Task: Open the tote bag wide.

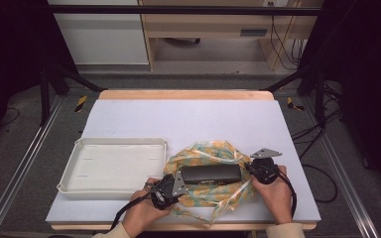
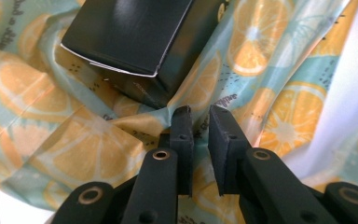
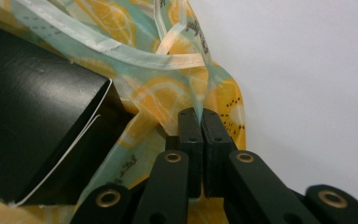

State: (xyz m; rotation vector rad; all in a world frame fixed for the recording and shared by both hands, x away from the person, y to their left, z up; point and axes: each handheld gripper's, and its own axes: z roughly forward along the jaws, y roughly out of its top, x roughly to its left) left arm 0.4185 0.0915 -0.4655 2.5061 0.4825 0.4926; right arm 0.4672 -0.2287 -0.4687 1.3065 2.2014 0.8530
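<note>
Cloth with the orange-slice print is spread on the white table beside an empty tray, with a long black box lying on top of it. It looks thin, floppy and a bit slick, so best grabbed at a hem or corner. Right gripper is clamped tight on an edge. Left gripper has its jaws slightly apart right over a fold, probably not pinching anything yet.

Your left gripper and right gripper are black, their jaws flat rectangular blocks on linkage arms with brass-ringed pivot holes. Each carries a grey three-cornered plate, trails a black cable, and your sleeves are cream.
</note>
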